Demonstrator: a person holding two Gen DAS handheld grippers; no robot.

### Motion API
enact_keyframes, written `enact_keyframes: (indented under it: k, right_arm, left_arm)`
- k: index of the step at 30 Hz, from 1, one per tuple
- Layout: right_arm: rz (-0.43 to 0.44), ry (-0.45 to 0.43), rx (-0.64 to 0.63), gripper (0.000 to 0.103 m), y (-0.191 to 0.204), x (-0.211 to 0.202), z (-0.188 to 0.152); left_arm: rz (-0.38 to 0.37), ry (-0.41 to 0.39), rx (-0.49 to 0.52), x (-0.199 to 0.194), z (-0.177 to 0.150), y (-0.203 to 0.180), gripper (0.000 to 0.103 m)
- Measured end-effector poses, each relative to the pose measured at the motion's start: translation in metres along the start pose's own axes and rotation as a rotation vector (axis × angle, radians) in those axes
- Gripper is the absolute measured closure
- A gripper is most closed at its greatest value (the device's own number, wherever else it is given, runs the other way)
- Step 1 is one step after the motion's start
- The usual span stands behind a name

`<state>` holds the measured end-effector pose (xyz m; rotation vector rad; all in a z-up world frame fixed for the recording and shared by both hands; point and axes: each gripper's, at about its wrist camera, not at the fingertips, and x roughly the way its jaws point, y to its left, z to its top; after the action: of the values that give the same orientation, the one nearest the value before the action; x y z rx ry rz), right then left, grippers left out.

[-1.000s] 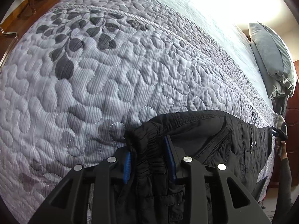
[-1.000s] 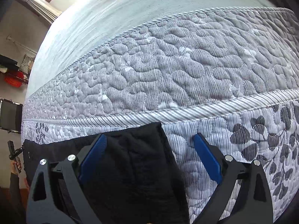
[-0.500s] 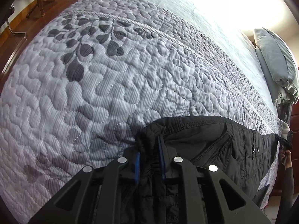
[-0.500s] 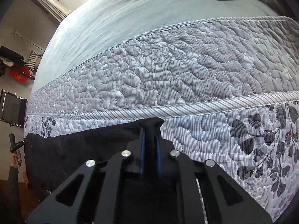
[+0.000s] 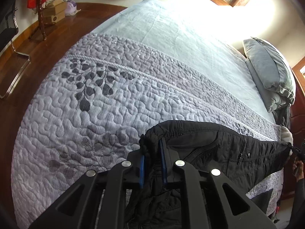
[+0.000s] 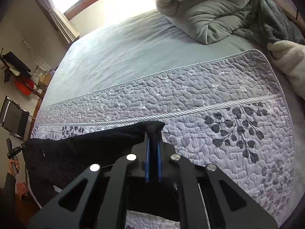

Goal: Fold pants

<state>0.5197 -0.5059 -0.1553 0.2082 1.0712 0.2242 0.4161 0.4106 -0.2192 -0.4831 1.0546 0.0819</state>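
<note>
Black pants (image 5: 219, 147) are held stretched above the near edge of a quilted grey bedspread (image 5: 91, 114). My left gripper (image 5: 152, 152) is shut on the bunched elastic waistband, with a zip pocket to its right. My right gripper (image 6: 153, 141) is shut on the leg end of the pants (image 6: 80, 150). The cloth spans between the two grippers and hangs below them. In each view the other gripper shows small at the far end of the pants.
A grey pillow (image 5: 270, 72) and rumpled green duvet (image 6: 205, 9) lie at the head of the bed. A white fleece (image 6: 287, 61) lies at the right. Wooden floor, a chair (image 5: 9, 38) and boxes stand beyond the bed's left side.
Both grippers closed on the pants, the right from wide open. Both have since lifted and pulled back from the bed, raising the pants off the quilt and stretching them.
</note>
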Motion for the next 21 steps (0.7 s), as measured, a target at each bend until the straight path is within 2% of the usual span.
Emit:
enact_keyframes:
  k: [4, 9, 14, 21]
  right_arm:
    - [-0.007, -0.053, 0.013, 0.099, 0.005, -0.051, -0.028]
    - [-0.024, -0.111, 0.055, 0.099, 0.000, -0.100, -0.084]
    - [-0.044, -0.152, 0.094, 0.099, -0.007, -0.131, -0.150]
    - [-0.032, -0.205, 0.156, 0.099, -0.015, -0.157, -0.235]
  left_arm:
    - [-0.039, -0.052, 0.039, -0.041, -0.007, -0.016, 0.090]
    - [-0.082, -0.113, 0.081, -0.092, -0.034, -0.026, 0.090]
    - [-0.106, -0.149, 0.092, -0.128, -0.069, -0.024, 0.090]
    - [-0.133, -0.164, 0.035, -0.153, -0.128, -0.002, 0.090]
